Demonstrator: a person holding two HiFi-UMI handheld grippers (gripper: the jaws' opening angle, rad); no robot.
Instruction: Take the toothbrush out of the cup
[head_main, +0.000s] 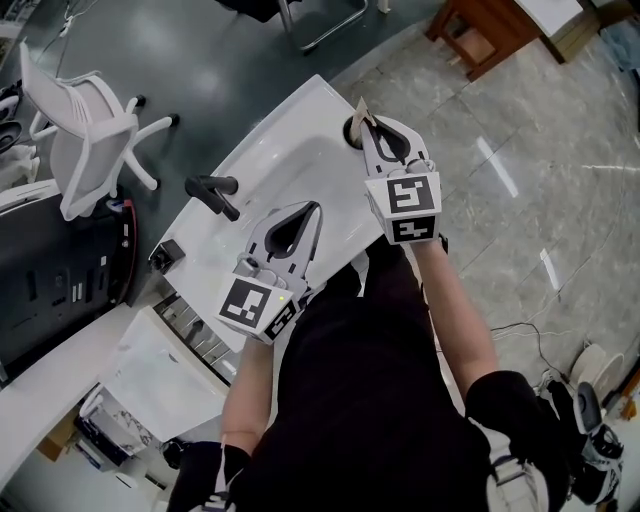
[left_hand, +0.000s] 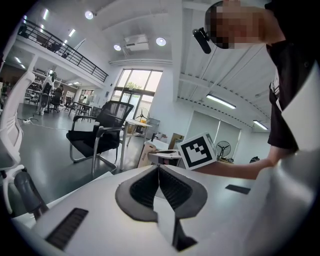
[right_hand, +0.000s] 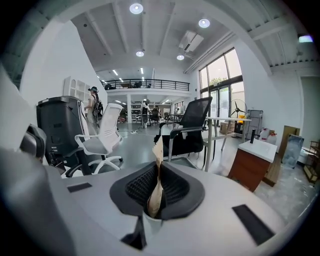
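A pale, tan toothbrush (right_hand: 156, 192) stands upright between the pads of my right gripper (right_hand: 159, 162), which is shut on it. In the head view the right gripper (head_main: 368, 125) hovers at the far end of the white counter, with the toothbrush tip (head_main: 361, 107) poking out past the jaws. Just beside and below it sits the dark-rimmed cup (head_main: 351, 133), partly hidden by the gripper. My left gripper (head_main: 316, 206) hangs over the sink, nearer to me. Its jaws (left_hand: 159, 167) are shut with nothing between them.
A white sink basin (head_main: 285, 170) fills the counter, with a black faucet (head_main: 213, 190) on its left side. A white office chair (head_main: 85, 140) and a black bin (head_main: 50, 290) stand to the left; a wooden table (head_main: 490, 25) is at the far right.
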